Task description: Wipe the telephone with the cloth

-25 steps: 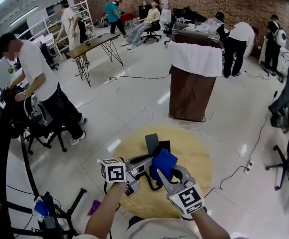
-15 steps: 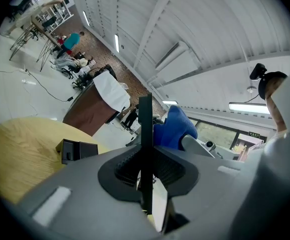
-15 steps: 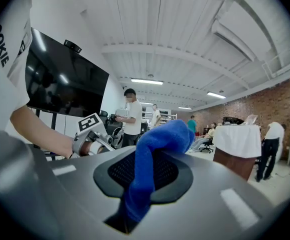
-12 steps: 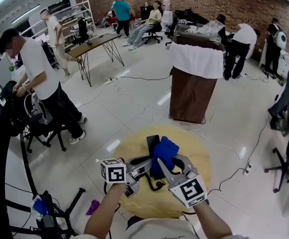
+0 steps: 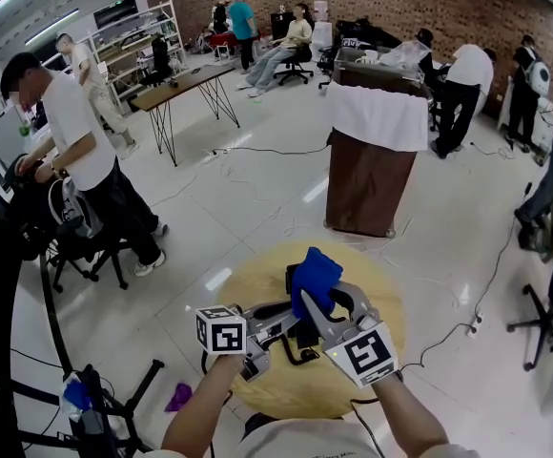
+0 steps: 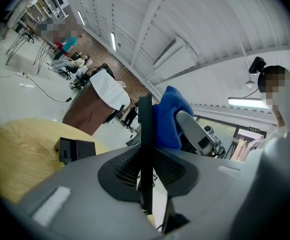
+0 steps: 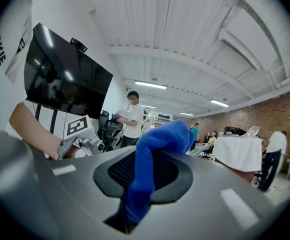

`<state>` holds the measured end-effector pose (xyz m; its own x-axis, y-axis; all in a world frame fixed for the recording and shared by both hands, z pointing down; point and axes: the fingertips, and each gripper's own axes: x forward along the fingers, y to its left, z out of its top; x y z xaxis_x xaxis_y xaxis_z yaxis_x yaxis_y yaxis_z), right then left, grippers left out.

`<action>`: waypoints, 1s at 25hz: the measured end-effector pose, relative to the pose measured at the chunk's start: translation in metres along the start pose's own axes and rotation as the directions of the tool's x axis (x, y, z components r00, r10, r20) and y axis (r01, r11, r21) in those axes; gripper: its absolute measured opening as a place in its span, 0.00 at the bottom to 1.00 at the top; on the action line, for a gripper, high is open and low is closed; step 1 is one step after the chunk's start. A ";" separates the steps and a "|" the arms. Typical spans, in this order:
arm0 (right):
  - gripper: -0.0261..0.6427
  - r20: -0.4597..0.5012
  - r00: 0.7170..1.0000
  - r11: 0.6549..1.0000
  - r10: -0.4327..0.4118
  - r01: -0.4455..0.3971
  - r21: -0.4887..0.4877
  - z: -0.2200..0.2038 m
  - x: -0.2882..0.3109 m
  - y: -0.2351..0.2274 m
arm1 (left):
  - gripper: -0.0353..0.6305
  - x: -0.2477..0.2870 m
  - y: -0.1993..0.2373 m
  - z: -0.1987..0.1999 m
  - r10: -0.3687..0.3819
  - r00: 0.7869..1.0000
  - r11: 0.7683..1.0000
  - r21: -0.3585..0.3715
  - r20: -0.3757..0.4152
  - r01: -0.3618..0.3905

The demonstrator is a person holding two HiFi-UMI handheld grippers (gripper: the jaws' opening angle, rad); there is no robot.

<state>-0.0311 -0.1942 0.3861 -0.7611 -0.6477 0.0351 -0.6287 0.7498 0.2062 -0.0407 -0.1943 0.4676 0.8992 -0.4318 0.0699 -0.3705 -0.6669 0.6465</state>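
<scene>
Grippers: 2, one per hand, both held level over 1 round yellow counter (image 5: 391,337). L gripper (image 6: 146,176) has its jaws narrow, clamped on 1 telephone (image 6: 145,129), a thin dark slab seen edge-on and standing upright, raised clear of the counter top. R gripper (image 5: 327,303) has its jaws pinched on 1 blue cloth (image 5: 315,275); the cloth bunches up above the jaws and a tail hangs down betw. them. Cloth sits right up against the phone's face on the side twd the R gripper, near the phone's upper part. The 2 marker cubes, one on each gripper, sit nearest the person, w/ both sets of jaws pointing away and meeting over the middle of the counter.

On the counter itself: 1 small black box (image 6: 75,150), lying apart from the phone, and 1 black cable (image 5: 294,356) looping near the L gripper.

Beyond the counter, 1 brown stand (image 5: 364,179) w/ a white sheet draped over its top, on the pale floor. Several people are around the room's edges, 1 in a white shirt (image 5: 67,132) at left by a chair.
</scene>
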 end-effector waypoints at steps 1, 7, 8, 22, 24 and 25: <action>0.13 -0.002 1.000 1.000 0.000 0.000 -0.005 0.003 0.001 -0.002 | 0.15 0.001 -0.001 0.000 0.000 1.000 1.000 -0.001 -0.002 0.000; 0.13 0.024 1.000 0.999 0.000 0.001 -0.032 0.018 0.010 -0.007 | 0.15 -0.001 -0.002 -0.003 0.000 1.000 1.000 0.003 -0.011 0.000; 0.13 0.029 1.000 0.999 -0.001 0.002 -0.036 0.020 0.012 -0.007 | 0.15 -0.001 -0.003 -0.005 -0.001 1.000 1.000 0.004 -0.014 0.001; 0.13 0.074 0.997 0.997 -0.007 0.013 -0.075 0.049 0.024 -0.020 | 0.15 0.003 -0.005 -0.003 0.008 1.000 1.000 0.008 -0.017 -0.008; 0.13 0.081 0.997 0.997 0.000 0.006 -0.073 0.051 0.023 -0.015 | 0.15 0.003 -0.004 -0.003 0.019 1.000 1.000 0.009 -0.020 -0.019; 0.13 0.086 0.996 0.998 0.006 0.000 -0.070 0.053 0.022 -0.012 | 0.15 0.003 -0.004 -0.003 0.024 0.999 1.000 0.014 -0.023 -0.024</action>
<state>-0.0489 -0.2104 0.3321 -0.7756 -0.6294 -0.0481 -0.6163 0.7385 0.2737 -0.0356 -0.1917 0.4673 0.8951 -0.4339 0.1025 -0.3950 -0.6651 0.6338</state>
